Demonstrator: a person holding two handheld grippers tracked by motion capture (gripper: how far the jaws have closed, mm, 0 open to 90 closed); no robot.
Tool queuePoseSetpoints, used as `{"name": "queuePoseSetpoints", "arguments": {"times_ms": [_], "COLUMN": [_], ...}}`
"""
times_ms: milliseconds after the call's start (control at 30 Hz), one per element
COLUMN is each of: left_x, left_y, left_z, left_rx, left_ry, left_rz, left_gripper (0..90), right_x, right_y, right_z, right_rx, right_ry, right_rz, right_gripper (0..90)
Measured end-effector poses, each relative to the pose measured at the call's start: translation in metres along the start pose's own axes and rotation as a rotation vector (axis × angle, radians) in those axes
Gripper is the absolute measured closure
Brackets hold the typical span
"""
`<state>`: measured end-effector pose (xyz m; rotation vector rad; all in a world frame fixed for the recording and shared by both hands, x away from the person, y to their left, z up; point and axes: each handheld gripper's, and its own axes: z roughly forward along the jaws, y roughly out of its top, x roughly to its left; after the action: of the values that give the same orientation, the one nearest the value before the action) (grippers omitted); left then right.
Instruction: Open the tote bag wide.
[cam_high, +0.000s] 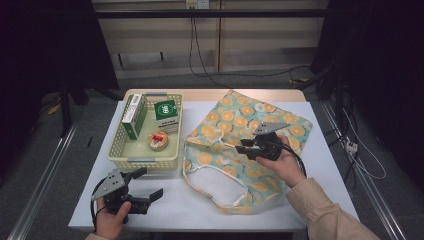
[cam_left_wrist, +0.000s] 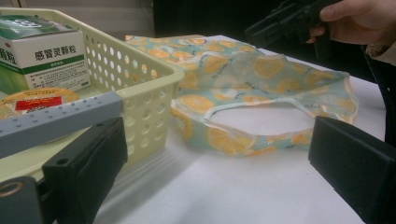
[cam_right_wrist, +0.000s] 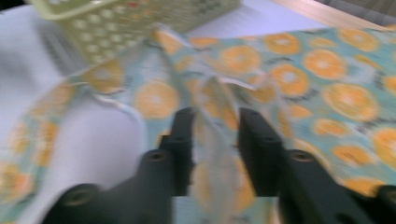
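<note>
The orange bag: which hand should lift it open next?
Probably the right. The right gripper is over the orange bag, with a fold of its fabric between the jaws. The left gripper is open near the table's front edge, beside the basket.

Open tongs (cam_left_wrist: 219, 172) face the orange-print bag (cam_left_wrist: 261, 88) beside the basket (cam_left_wrist: 140, 88).

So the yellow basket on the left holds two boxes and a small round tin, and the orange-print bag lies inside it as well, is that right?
Not quite. The orange-print bag does not lie inside the yellow basket; it lies on the white table just to the right of it, as the high view shows. The basket does hold the two boxes and the small round tin.
</note>
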<state>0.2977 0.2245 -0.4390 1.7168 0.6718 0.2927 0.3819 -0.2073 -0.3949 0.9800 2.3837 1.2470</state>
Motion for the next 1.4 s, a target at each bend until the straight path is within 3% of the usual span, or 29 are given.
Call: {"name": "queuePoseSetpoints", "arguments": {"times_ms": [67,133,233,300,433,500,667,833,1300,1400], "left_x": [0.0,0.0,0.0,0.0,0.0,0.001,0.0,0.0,0.0,0.0], "left_y": [0.0,0.0,0.001,0.0,0.0,0.0,0.0,0.0,-0.001,0.0], "left_z": [0.0,0.0,0.0,0.0,-0.001,-0.001,0.0,0.001,0.002,0.002], "left_rx": [0.001,0.0,0.0,0.001,0.0,0.0,0.0,0.004,0.009,0.008], "left_ry": [0.001,-0.001,-0.003,-0.005,-0.005,-0.003,-0.006,-0.005,-0.006,-0.008], "left_rz": [0.0,0.0,0.002,0.003,0.001,-0.003,-0.003,-0.001,-0.001,0.002], "left_gripper": [4.4,4.4,4.4,4.4,4.4,4.4,4.4,4.4,4.4,4.4], "right_x": [0.01,0.018,0.022,0.019,0.005,-0.003,-0.016,-0.017,-0.012,-0.011], "right_y": [0.004,0.005,0.0,-0.007,-0.02,-0.025,-0.037,-0.045,-0.044,-0.044], "right_z": [0.0,0.004,0.018,0.027,0.039,0.041,0.042,0.042,0.044,0.045], "right_rx": [-0.007,-0.006,0.044,0.067,0.105,0.11,0.138,0.168,0.165,0.164], "right_ry": [0.026,0.083,0.091,0.089,0.033,0.003,-0.049,-0.056,-0.058,-0.05], "right_rz": [-0.037,-0.069,-0.086,-0.072,-0.044,-0.039,0.001,-0.011,-0.022,-0.022], "right_gripper": [83.5,87.4,89.3,86.1,76.7,67.0,54.3,50.5,58.4,55.4]}}
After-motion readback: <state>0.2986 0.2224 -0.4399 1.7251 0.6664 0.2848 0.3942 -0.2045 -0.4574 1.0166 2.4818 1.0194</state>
